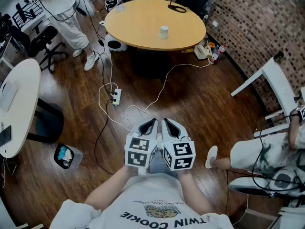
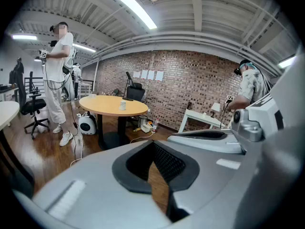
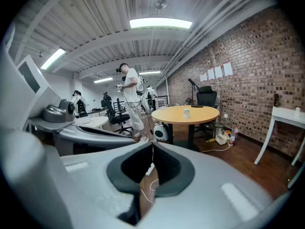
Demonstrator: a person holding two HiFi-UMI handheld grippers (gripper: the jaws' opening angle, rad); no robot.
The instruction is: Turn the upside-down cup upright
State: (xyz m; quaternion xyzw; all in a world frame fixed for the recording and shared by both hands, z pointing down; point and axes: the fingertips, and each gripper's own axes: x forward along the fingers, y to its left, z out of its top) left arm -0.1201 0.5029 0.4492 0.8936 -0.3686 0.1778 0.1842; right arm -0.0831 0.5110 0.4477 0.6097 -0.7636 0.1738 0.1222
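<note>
The left claw [image 1: 151, 122] and right claw [image 1: 167, 122] are held shut and empty, well apart from the table [image 1: 138, 30]; its cup [image 1: 163, 32] must first be approached, one claw opened.

L claw [image 1: 151, 122], R claw [image 1: 168, 122] shut, side-by-side
</note>
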